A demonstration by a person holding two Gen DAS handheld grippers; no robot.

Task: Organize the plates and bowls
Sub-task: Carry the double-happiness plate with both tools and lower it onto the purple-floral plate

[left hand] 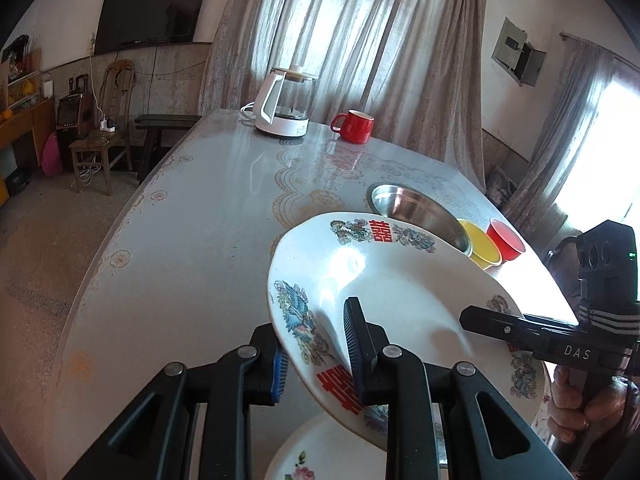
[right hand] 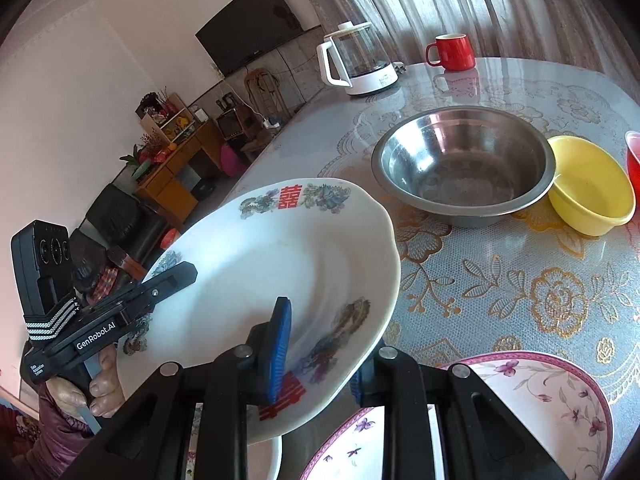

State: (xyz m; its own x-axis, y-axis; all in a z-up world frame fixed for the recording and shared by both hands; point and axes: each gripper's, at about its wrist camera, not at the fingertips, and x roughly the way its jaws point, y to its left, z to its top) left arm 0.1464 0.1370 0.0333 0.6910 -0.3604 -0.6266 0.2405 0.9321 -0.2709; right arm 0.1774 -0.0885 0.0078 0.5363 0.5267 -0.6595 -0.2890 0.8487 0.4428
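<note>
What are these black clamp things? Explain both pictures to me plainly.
They are hand-held two-finger grippers, one in each of a person's hands, each carrying a fisheye camera that looks along its fingers. The left gripper and right gripper both pinch the rim of one white plate with red characters, lifted and tilted above the table. On the table stand a steel bowl, a yellow bowl, a red cup, a red mug and a kettle. Two flowered plates lie nearer.
</note>
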